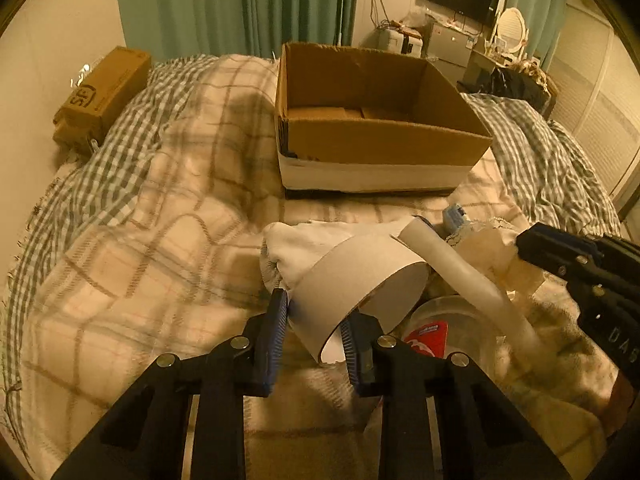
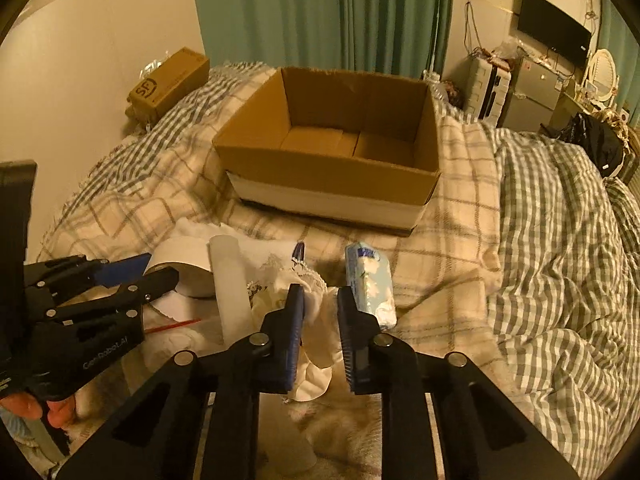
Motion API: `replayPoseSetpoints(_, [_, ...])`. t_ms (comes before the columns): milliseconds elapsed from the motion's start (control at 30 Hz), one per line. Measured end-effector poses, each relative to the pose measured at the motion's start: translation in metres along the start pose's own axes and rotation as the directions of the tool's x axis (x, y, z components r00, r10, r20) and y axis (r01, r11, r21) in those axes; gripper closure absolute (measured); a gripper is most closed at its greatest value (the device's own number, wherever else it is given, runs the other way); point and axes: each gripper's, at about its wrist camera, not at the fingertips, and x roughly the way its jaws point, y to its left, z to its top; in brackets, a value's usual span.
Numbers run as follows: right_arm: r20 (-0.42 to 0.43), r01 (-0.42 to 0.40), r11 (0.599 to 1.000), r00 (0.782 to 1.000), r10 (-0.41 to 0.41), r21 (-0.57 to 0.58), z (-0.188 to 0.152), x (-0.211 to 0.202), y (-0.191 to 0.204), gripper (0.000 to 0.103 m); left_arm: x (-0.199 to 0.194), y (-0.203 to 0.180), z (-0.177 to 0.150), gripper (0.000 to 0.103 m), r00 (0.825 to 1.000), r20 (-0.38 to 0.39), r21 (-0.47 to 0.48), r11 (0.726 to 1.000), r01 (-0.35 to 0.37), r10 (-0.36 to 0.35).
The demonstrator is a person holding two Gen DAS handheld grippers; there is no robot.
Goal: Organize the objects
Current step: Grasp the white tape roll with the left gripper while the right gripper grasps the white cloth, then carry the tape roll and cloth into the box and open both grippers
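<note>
Left wrist view: cardboard ring (image 1: 360,276) (looks like a wide tape roll) sits between the left gripper (image 1: 314,322) fingers, lifted or tipped off the bed, in front of the open cardboard box (image 1: 380,144). Pads press its wall; one pad seems outside, the other at the rim, so the bite is shallow.

Risks:
- Thin wall may ovalise or slip out on the way to the box, landing back in the pile.
- White tube (image 1: 452,264) leans right beside the ring; lifting could drag it along or knock it onto the clear container (image 1: 452,332) below.
- Right gripper (image 2: 320,320) fingers are narrow around white cloth (image 2: 316,360); can't tell whether they're actually pinching it. Floppy fabric may snag the lace-edged piece (image 2: 280,276) or pull the blue-white packet (image 2: 372,284) lying just beside the right finger.
- Both grippers are near each other over the same pile, so collision is possible.
- Box rests on soft plaid blanket (image 2: 460,208); a push on its wall could shift or tip it.
</note>
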Motion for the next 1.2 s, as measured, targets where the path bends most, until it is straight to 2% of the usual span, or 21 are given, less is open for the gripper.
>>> replayPoseSetpoints(300, [0.111, -0.001, 1.0, 0.994, 0.001, 0.002, 0.01, -0.04, -0.003, 0.089, -0.051, 0.009, 0.021, 0.084, 0.987, 0.149, 0.008, 0.998, -0.058, 0.056])
replayPoseSetpoints(367, [0.105, -0.016, 1.0, 0.994, 0.015, 0.014, 0.009, -0.037, -0.003, 0.072, -0.054, 0.01, 0.023, 0.085, 0.986, 0.157, 0.005, 0.998, -0.064, 0.062])
replayPoseSetpoints(400, [0.096, -0.02, 1.0, 0.995, 0.018, 0.023, 0.009, -0.034, -0.005, 0.046, -0.055, 0.011, 0.024, 0.085, 0.985, 0.158, 0.004, 0.998, -0.065, 0.064])
replayPoseSetpoints(433, [0.084, -0.025, 0.999, 0.996, 0.022, 0.029, 0.008, -0.03, -0.006, 0.032, -0.054, 0.011, 0.024, 0.085, 0.985, 0.158, 0.003, 0.998, -0.066, 0.065])
replayPoseSetpoints(667, [-0.053, -0.072, 0.995, 0.996, 0.076, 0.063, 0.009, 0.018, -0.013, 0.032, -0.04, 0.011, 0.024, 0.085, 0.988, 0.135, 0.004, 0.997, -0.073, 0.072])
replayPoseSetpoints(700, [-0.071, -0.081, 0.995, 0.994, 0.086, 0.062, 0.009, 0.025, -0.013, 0.032, -0.038, 0.012, 0.025, 0.085, 0.989, 0.132, 0.004, 0.997, -0.073, 0.072])
replayPoseSetpoints(733, [-0.093, -0.087, 0.994, 0.991, 0.092, 0.06, 0.009, 0.032, -0.014, 0.038, -0.037, 0.012, 0.026, 0.085, 0.989, 0.131, 0.005, 0.997, -0.074, 0.072])
replayPoseSetpoints(767, [-0.113, -0.091, 0.994, 0.989, 0.097, 0.057, 0.009, 0.039, -0.014, 0.048, -0.036, 0.012, 0.027, 0.085, 0.989, 0.13, 0.006, 0.997, -0.074, 0.073])
replayPoseSetpoints(800, [-0.118, -0.101, 0.993, 0.987, 0.106, 0.053, 0.01, 0.042, -0.014, 0.072, -0.035, 0.012, 0.028, 0.085, 0.989, 0.13, 0.007, 0.997, -0.075, 0.074])
replayPoseSetpoints(833, [-0.113, -0.119, 0.992, 0.986, 0.124, 0.052, 0.01, 0.041, -0.014, 0.081, -0.034, 0.013, 0.029, 0.085, 0.989, 0.129, 0.007, 0.997, -0.076, 0.075])
replayPoseSetpoints(933, [-0.074, -0.109, 0.994, 0.991, 0.111, 0.03, 0.014, 0.029, -0.012, 0.088, -0.031, 0.015, 0.039, 0.085, 0.989, 0.13, 0.009, 0.997, -0.079, 0.077])
replayPoseSetpoints(1033, [-0.005, -0.113, 0.993, 0.994, 0.113, 0.027, 0.026, 0.007, -0.015, 0.088, -0.03, 0.015, 0.055, 0.085, 0.988, 0.138, 0.02, 0.997, -0.079, 0.076])
replayPoseSetpoints(1200, [0.099, -0.08, 0.997, 0.992, 0.08, -0.006, 0.07, -0.026, -0.025, 0.088, -0.033, 0.011, 0.099, 0.085, 0.982, 0.181, 0.035, 0.998, -0.059, 0.052])
